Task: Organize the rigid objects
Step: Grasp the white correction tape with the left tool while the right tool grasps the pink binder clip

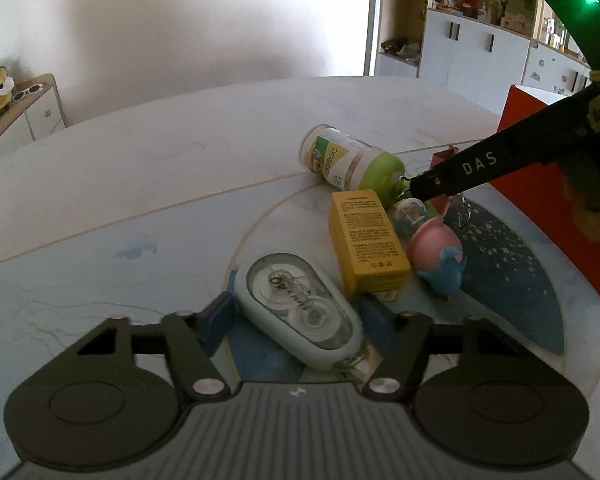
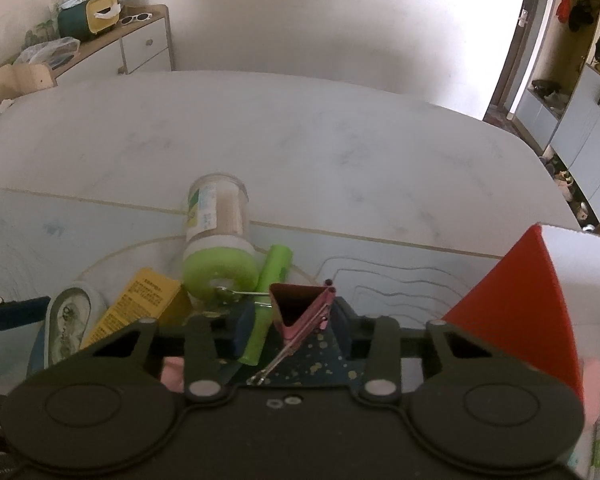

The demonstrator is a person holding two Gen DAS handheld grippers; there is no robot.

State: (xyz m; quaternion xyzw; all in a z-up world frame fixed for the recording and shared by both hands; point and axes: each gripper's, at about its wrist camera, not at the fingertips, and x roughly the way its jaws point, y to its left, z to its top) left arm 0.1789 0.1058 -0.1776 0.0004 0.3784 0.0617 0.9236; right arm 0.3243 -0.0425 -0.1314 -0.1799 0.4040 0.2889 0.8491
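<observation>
The left gripper (image 1: 296, 320) has its blue pads on both sides of the pale blue correction tape (image 1: 300, 314), clenched on it. The right gripper (image 2: 290, 320) grasps a pink binder clip (image 2: 300, 306). Just behind lie a yellow box (image 1: 366, 244), a green tube (image 2: 266, 300) and a tipped jar (image 2: 218, 236) with a green lid, full of thin sticks. A red box (image 2: 528, 300) stands at the right. All rest on the white marble table (image 2: 340, 152); cabinets (image 1: 476, 52) stand behind.

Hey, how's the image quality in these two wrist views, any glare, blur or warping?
Left wrist view: bright doorway washes out, the white marble table edge bows with fisheye, and the pale blue oval correction tape dispenser stays fairly sharp. Right wrist view: overexposed wall, dim foreground, soft pink metal binder clip.
</observation>
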